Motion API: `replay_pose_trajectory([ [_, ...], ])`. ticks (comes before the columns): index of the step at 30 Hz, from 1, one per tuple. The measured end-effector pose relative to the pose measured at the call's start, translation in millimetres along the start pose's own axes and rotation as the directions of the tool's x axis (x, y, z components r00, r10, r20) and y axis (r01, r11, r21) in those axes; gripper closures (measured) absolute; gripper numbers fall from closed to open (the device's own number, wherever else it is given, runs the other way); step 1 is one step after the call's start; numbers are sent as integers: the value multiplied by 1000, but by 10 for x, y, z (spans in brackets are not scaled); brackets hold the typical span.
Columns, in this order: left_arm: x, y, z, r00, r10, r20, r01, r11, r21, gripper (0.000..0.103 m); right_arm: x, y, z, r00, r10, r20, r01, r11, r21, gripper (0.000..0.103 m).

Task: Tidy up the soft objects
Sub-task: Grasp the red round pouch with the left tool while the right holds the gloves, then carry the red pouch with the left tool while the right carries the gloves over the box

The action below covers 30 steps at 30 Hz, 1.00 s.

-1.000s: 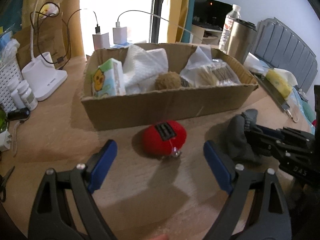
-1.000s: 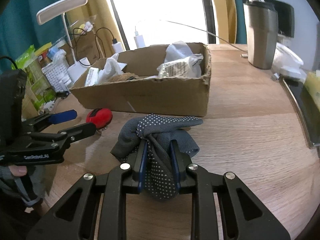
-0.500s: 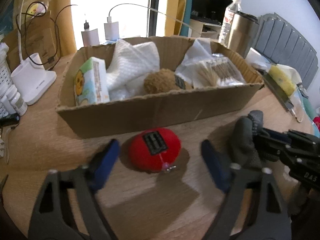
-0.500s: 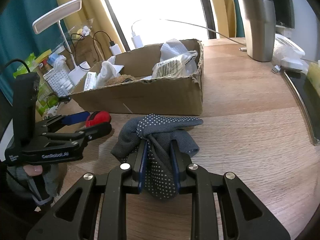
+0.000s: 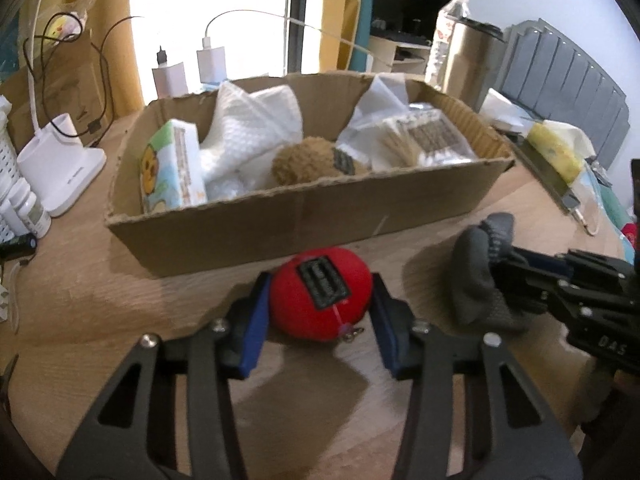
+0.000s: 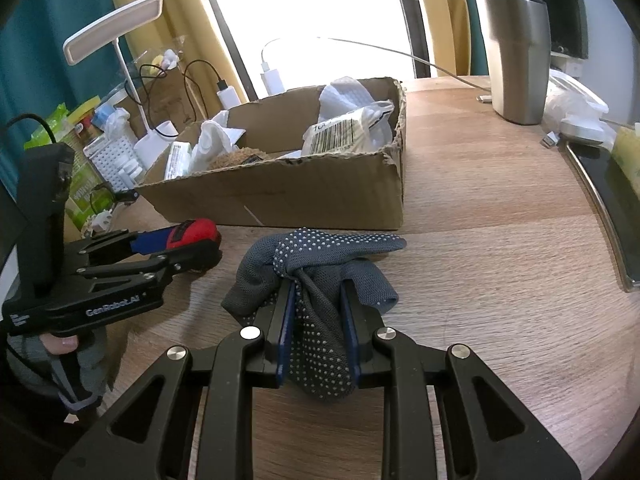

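Between the blue pads of the left gripper, at 6 o'clock in the left wrist view, the red plush ball is now clamped on the wooden table; a second ago the jaws stood wide around it. The ball is thus judged ready for lifting into the cardboard box at 12 o'clock. At 3 o'clock, the grey dotted glove is held pinched by the right gripper, unchanged.
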<state>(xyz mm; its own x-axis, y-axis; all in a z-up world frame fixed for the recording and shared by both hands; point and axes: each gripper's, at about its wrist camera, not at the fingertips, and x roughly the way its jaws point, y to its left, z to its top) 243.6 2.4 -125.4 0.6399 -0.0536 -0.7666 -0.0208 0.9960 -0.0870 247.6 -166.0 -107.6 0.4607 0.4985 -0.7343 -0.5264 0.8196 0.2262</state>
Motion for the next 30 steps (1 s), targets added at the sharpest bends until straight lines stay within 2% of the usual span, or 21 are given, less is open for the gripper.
replay_pose_trajectory([
  [17,-458,44,-13,992,-84,93,85,996,-7,55,-224,156,130,996,-71,49,74,996,-58,79],
  [30,-801,170,98,981,-96,170,101,995,-21,55,-449,352,356,990,-89,107,101,989,-109,79],
])
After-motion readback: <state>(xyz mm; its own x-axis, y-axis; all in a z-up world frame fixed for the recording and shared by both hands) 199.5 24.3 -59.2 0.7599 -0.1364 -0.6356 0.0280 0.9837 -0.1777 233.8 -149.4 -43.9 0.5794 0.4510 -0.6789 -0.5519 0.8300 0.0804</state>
